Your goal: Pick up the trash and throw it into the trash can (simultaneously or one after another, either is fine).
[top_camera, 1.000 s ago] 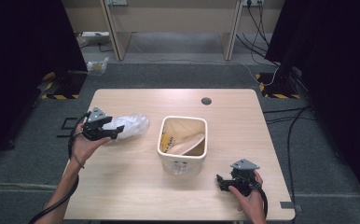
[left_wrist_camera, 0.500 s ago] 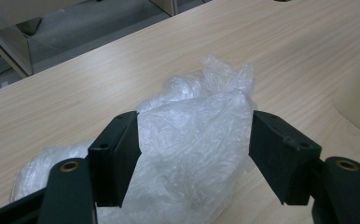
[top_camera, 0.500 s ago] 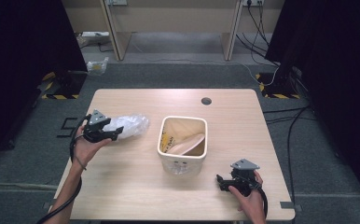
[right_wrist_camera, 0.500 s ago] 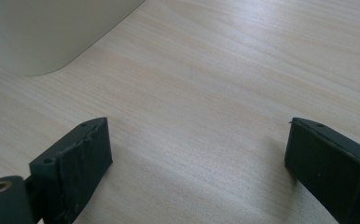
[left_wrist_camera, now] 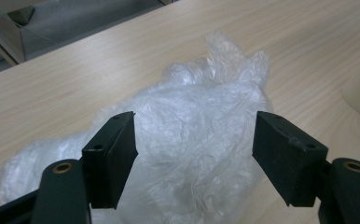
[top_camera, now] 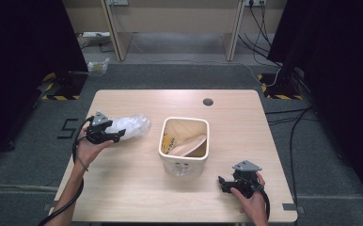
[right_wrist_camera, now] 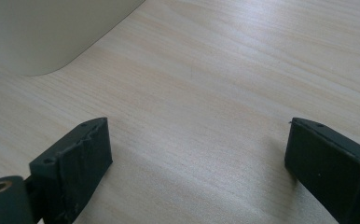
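A crumpled clear plastic bag (top_camera: 133, 126) lies on the left side of the wooden table (top_camera: 123, 188). My left gripper (top_camera: 118, 135) is at the bag's near-left end. In the left gripper view the bag (left_wrist_camera: 201, 107) bulges between the jaws of the left gripper (left_wrist_camera: 194, 149). Those jaws have just been opening and now stand wide, with the pads off the plastic. A cream bin (top_camera: 182, 165) stands mid-table with tan paper inside. My right gripper (top_camera: 223, 184) rests low at the front right, open, with only bare wood between its fingers. The right gripper (right_wrist_camera: 197, 158) points towards the bin's corner (right_wrist_camera: 38, 37).
A round cable hole (top_camera: 208, 101) sits near the table's far edge. Cables trail over the grey floor to the right of the table. Bare tabletop lies in front of the bin and between the two hands.
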Demonstrator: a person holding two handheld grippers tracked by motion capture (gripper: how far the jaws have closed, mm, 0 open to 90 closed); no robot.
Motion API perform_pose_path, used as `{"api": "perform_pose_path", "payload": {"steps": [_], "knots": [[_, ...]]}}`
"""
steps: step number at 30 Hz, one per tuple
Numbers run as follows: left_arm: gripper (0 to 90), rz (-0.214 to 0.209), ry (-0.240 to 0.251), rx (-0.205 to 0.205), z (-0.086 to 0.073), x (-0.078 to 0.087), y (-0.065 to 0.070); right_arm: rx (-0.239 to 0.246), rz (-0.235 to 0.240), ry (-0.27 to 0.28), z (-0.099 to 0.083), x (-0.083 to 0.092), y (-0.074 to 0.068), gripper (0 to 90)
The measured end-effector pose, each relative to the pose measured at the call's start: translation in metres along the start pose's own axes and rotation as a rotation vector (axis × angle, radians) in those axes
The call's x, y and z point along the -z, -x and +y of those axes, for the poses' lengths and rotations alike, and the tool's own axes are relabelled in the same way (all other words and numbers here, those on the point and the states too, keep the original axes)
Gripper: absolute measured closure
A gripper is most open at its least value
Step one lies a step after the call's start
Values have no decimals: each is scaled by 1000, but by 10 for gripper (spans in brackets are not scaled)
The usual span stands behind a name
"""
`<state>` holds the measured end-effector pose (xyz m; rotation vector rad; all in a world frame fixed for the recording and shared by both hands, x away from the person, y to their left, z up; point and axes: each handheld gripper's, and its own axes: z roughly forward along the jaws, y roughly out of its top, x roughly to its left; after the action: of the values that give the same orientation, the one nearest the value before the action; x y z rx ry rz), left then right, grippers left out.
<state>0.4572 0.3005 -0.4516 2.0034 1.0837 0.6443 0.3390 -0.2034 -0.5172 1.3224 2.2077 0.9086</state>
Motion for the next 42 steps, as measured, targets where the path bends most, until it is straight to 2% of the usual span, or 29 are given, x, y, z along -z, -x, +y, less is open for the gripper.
{"api": "perform_pose_path", "payload": {"steps": [13,17,20,21,22,25,28,33,42], "knots": [[277,-5,-67,22,-14,-20,-4,1,1,0,0,0,0,77],[304,-6,-76,12,-16,-22,-3,1,0,0,0,0,0,77],[378,1,-74,-11,-18,-23,-1,2,2,-1,0,0,0,78],[478,3,-74,-23,-18,-22,-1,3,3,0,0,0,0,78],[478,4,-73,-36,-19,-22,0,3,3,0,0,0,0,78],[646,0,-76,-67,-20,-22,2,5,5,0,0,0,0,78],[768,16,-69,-86,-20,-21,4,4,5,0,0,0,0,78],[833,20,-56,-102,-15,-14,7,4,5,0,0,0,0,79],[859,-11,-21,-104,-7,0,8,6,5,0,0,0,0,80]]}}
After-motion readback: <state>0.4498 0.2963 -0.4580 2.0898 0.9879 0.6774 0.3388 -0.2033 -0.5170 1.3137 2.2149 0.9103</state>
